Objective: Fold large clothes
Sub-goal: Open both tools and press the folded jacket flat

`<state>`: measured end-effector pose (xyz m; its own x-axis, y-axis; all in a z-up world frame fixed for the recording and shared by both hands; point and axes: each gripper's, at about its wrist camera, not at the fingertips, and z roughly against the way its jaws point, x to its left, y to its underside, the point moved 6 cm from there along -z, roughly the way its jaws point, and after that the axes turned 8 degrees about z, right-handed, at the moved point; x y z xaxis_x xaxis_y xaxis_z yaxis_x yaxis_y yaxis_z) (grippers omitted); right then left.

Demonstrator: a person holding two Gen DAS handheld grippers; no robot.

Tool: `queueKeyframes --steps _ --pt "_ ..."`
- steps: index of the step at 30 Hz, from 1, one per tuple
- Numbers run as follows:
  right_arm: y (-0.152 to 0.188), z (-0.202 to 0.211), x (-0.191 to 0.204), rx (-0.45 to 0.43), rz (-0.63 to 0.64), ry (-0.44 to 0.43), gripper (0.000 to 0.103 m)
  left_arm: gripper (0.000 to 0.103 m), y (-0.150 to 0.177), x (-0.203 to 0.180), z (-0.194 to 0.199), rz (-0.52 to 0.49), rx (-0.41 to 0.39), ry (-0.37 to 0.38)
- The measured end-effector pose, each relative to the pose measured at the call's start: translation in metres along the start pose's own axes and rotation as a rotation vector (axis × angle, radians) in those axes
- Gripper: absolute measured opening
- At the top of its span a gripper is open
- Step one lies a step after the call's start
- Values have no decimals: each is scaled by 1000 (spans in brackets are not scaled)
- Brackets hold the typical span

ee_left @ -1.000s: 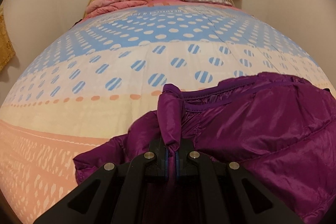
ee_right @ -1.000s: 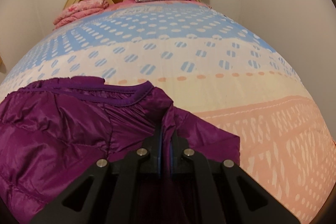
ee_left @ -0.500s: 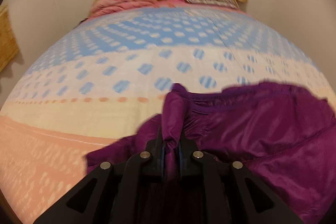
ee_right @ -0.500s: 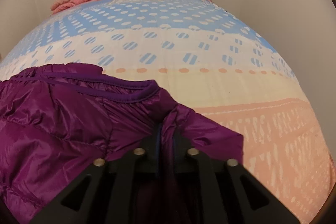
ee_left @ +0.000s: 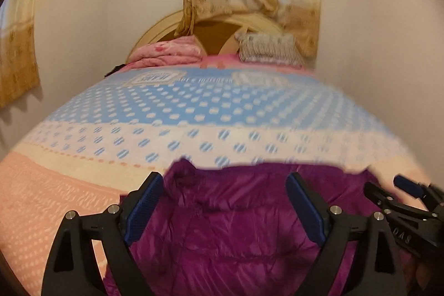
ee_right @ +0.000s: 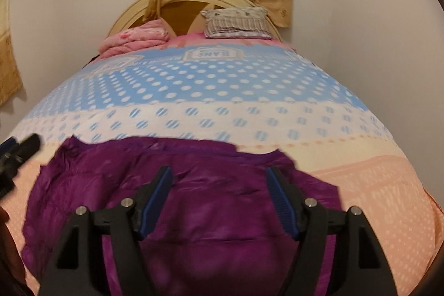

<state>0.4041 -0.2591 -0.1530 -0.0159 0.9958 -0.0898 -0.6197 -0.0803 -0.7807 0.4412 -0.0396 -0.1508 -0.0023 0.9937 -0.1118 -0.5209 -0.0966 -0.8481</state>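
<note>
1. Both tools have let go of the purple jacket since a second ago, when each pinched a fold of it, and both have lifted back.
2. My left tool hangs above the jacket, jaws opening wide, nothing between the pads.
3. My right tool does likewise, its jaws opening and empty.
4. That jacket lies spread on the bed, at 6 o'clock in both views.
5. At 12 o'clock sit a striped pillow and a pink quilt.
</note>
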Motion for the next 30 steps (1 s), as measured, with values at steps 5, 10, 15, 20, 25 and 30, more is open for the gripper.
queueKeyframes --steps 5,10,15,20,25,30 --pt "23 -33 6 53 -13 -9 74 90 38 7 -48 -4 120 -67" --pt "33 -43 6 73 -14 -20 76 90 52 9 -67 33 178 -43" --pt "32 -47 12 85 13 3 79 91 57 14 -76 55 217 -31" --pt "34 -52 15 111 39 19 80 92 62 11 -81 41 239 -53" --pt "35 -57 15 129 49 26 81 92 63 10 -84 21 252 -76" --pt "36 -62 19 158 70 42 83 93 64 10 -86 9 262 -92"
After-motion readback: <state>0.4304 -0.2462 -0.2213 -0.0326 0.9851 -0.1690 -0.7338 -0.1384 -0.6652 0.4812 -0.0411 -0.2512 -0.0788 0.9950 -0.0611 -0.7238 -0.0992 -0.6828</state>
